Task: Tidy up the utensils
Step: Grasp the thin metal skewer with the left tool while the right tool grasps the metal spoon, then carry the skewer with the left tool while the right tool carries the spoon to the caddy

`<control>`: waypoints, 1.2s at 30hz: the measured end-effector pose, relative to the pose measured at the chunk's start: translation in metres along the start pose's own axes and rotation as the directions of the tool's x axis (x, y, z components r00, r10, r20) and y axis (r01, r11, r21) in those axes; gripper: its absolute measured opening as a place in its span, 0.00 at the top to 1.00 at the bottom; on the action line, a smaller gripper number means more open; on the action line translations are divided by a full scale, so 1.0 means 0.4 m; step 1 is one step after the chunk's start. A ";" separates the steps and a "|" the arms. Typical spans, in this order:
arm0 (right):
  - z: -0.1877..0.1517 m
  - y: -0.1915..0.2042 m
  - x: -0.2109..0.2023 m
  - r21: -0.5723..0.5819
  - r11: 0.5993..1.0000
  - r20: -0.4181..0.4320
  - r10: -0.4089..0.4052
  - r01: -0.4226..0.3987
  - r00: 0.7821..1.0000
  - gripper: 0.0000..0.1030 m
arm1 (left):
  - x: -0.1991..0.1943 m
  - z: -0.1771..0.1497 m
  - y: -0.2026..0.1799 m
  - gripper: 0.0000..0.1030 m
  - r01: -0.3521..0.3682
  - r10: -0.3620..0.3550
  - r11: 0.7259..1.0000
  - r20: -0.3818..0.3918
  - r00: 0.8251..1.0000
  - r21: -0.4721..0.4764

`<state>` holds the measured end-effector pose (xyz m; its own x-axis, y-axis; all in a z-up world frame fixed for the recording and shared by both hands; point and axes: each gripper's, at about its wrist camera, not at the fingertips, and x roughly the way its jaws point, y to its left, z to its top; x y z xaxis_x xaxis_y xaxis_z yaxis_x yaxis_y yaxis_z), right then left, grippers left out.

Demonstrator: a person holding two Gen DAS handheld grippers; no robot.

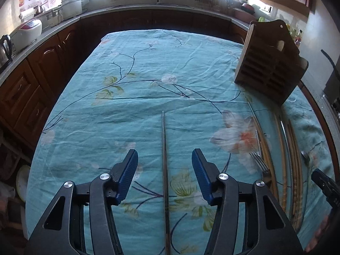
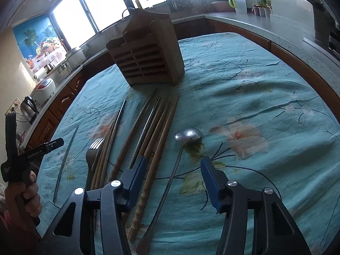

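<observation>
The left gripper fills the bottom of the left wrist view, its blue-padded fingers spread apart with nothing pinched. A single thin metal chopstick lies on the teal floral tablecloth and runs straight up the middle of the frame between the fingers, touching neither pad as far as the view shows. The wooden utensil holder stands at the upper right of that frame, slatted face toward the camera. Below it, along the right edge, lie the other utensils: a fork and several wooden chopsticks.

In the right wrist view the right gripper sits at the bottom centre, fingers likewise spread and holding nothing. A long-handled metal ladle lies between them, bowl toward the centre of the frame and handle running down to the bottom edge (it appears clear of both pads). A bamboo-patterned chopstick lies just beside the left-hand finger. Further left are more wooden and metal chopsticks and the fork, all flat on the cloth covering the desk. The holder stands upright at upper centre. At the left edge a hand grips the handle of the other gripper.
</observation>
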<state>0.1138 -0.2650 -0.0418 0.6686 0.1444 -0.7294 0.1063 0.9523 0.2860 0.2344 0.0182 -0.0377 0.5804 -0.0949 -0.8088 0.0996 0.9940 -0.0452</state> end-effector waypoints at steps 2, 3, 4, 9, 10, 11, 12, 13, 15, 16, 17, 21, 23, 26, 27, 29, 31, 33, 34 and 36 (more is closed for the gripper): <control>0.003 -0.002 0.017 0.006 1.000 -0.026 -0.003 0.003 1.000 0.55 | 0.032 0.013 -0.004 0.55 -0.005 0.006 1.000 -0.034 0.999 0.025; 0.004 -0.004 0.025 0.011 1.000 -0.040 -0.004 0.004 0.999 0.57 | 0.044 0.017 -0.002 0.59 -0.008 0.010 0.999 -0.047 0.999 0.034; 0.005 -0.007 0.035 0.016 1.000 -0.049 -0.003 0.003 0.999 0.62 | 0.058 0.021 -0.003 0.60 -0.010 0.013 0.999 -0.065 0.998 0.043; 0.020 0.000 0.060 0.003 1.000 -0.078 -0.009 0.009 0.997 0.72 | 0.088 0.041 -0.012 0.66 -0.017 0.024 0.996 -0.082 0.996 0.083; 0.024 -0.001 0.067 0.004 1.000 -0.080 -0.007 0.008 0.997 0.73 | 0.089 0.042 -0.015 0.68 -0.015 0.022 0.996 -0.080 0.997 0.089; 0.028 0.000 0.071 0.001 1.000 -0.081 -0.011 0.011 0.997 0.76 | 0.092 0.044 -0.019 0.72 -0.012 0.020 0.995 -0.078 0.997 0.098; 0.032 0.003 0.077 -0.003 1.000 -0.083 -0.016 0.015 0.996 0.79 | 0.093 0.045 -0.025 0.80 -0.006 0.014 0.994 -0.075 0.997 0.110; 0.035 0.003 0.081 -0.003 1.000 -0.084 -0.017 0.017 0.996 0.86 | 0.093 0.045 -0.031 0.85 0.001 0.008 0.992 -0.073 0.997 0.124; 0.038 0.001 0.088 0.010 1.000 -0.088 0.006 -0.005 0.996 0.94 | 0.092 0.045 -0.041 0.96 0.015 -0.004 0.990 -0.074 0.997 0.140; 0.041 0.002 0.090 0.013 1.000 -0.087 0.010 -0.009 0.996 0.95 | 0.090 0.045 -0.043 0.96 0.022 -0.012 0.990 -0.074 0.997 0.140; 0.041 0.003 0.088 0.013 1.000 -0.083 0.016 -0.015 0.996 0.96 | 0.087 0.044 -0.043 0.96 0.041 -0.031 0.990 -0.075 0.997 0.135; 0.046 0.012 0.065 0.008 0.999 -0.055 0.047 -0.047 0.997 0.97 | 0.049 0.040 -0.030 0.96 0.102 -0.097 0.990 -0.057 0.994 0.094; 0.052 0.014 0.048 0.004 0.999 -0.036 0.054 -0.054 0.998 0.98 | 0.019 0.043 -0.026 0.96 0.132 -0.129 0.989 -0.038 0.991 0.073; 0.066 0.013 0.019 0.009 0.998 -0.007 0.067 -0.066 0.998 0.98 | -0.036 0.050 -0.031 0.96 0.177 -0.177 0.983 0.000 0.984 0.055; 0.072 0.012 0.009 0.009 0.997 0.004 0.072 -0.072 0.997 0.98 | -0.054 0.051 -0.035 0.96 0.188 -0.189 0.981 0.012 0.982 0.052; 0.086 0.014 -0.010 0.005 0.997 0.024 0.075 -0.075 0.997 0.98 | -0.088 0.057 -0.038 0.96 0.220 -0.222 0.975 0.033 0.975 0.039; 0.099 0.016 -0.029 0.000 0.997 0.047 0.080 -0.081 0.996 0.98 | -0.121 0.062 -0.040 0.96 0.247 -0.249 0.969 0.059 0.967 0.029; 0.113 0.018 -0.051 -0.006 0.996 0.073 0.084 -0.084 0.994 0.98 | -0.152 0.071 -0.043 0.96 0.266 -0.267 0.964 0.086 0.960 0.024; 0.121 0.018 -0.063 -0.010 0.996 0.087 0.089 -0.088 0.992 0.98 | -0.166 0.077 -0.044 0.96 0.277 -0.278 0.961 0.099 0.956 0.021; 0.133 0.021 -0.086 -0.020 0.996 0.113 0.087 -0.085 0.990 0.98 | -0.195 0.089 -0.048 0.96 0.302 -0.302 0.953 0.125 0.945 0.022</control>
<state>0.1308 -0.2762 0.0187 0.7542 0.1956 -0.6268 0.0338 0.9418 0.3346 0.2158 0.0047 0.0471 0.6192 -0.3966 -0.6777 0.2876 0.9176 -0.2743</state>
